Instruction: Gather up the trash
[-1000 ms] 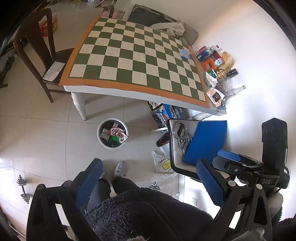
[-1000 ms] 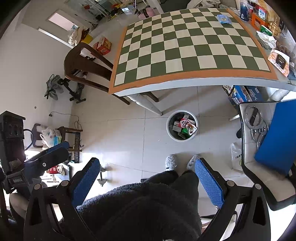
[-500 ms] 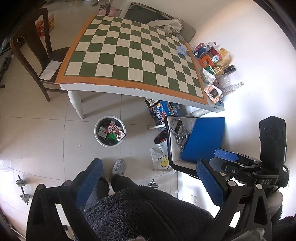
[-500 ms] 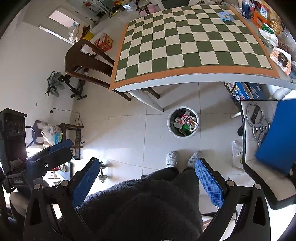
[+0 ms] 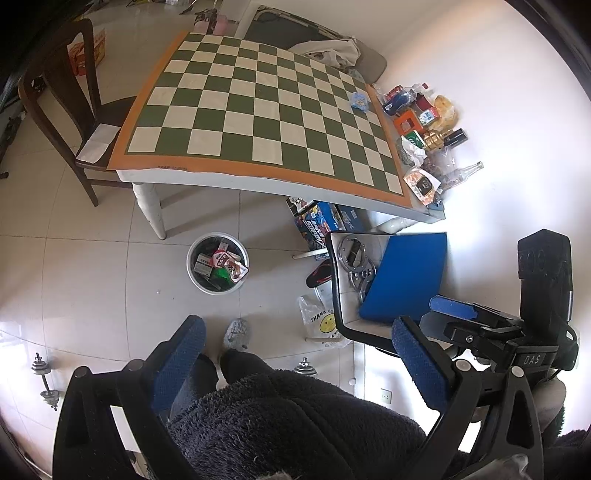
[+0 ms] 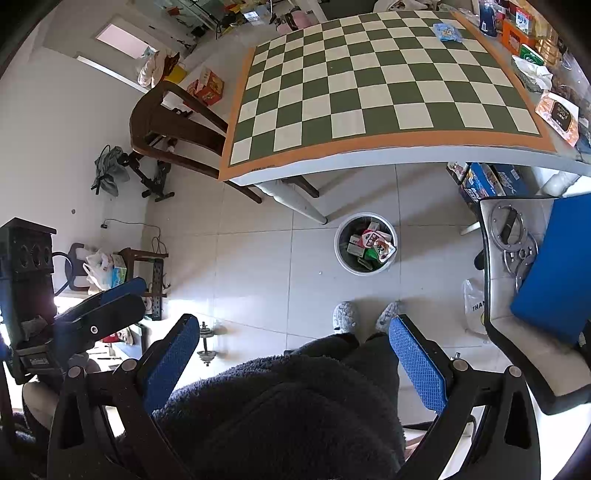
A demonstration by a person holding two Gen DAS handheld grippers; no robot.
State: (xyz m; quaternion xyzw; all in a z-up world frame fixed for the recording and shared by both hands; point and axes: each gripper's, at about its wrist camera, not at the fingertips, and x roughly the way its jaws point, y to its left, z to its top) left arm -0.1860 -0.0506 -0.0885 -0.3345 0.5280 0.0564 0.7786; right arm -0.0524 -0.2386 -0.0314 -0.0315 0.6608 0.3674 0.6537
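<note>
A white trash bin [image 5: 218, 263] holding several wrappers and cartons stands on the tiled floor by the table leg; it also shows in the right wrist view [image 6: 365, 243]. A small blue wrapper [image 5: 359, 100] lies on the checkered table [image 5: 184, 110], also seen from the right wrist [image 6: 447, 31]. My left gripper [image 5: 295, 343] is open and empty, held high over the person's lap. My right gripper [image 6: 291, 339] is open and empty, likewise far above the floor. Each gripper shows at the edge of the other's view.
Packets, bottles and boxes [image 5: 424, 125] crowd the table's right edge. A brown chair [image 5: 59, 110] stands at the left. A white chair with a blue cushion [image 5: 406, 273] and metal rings is at the right. A plastic bag [image 5: 321, 325], dumbbells [image 5: 44, 380] and boxes [image 5: 317, 225] lie on the floor.
Both grippers have risen and pulled back a little from the table, so table and bin look smaller and further off. Both stay open and empty.
</note>
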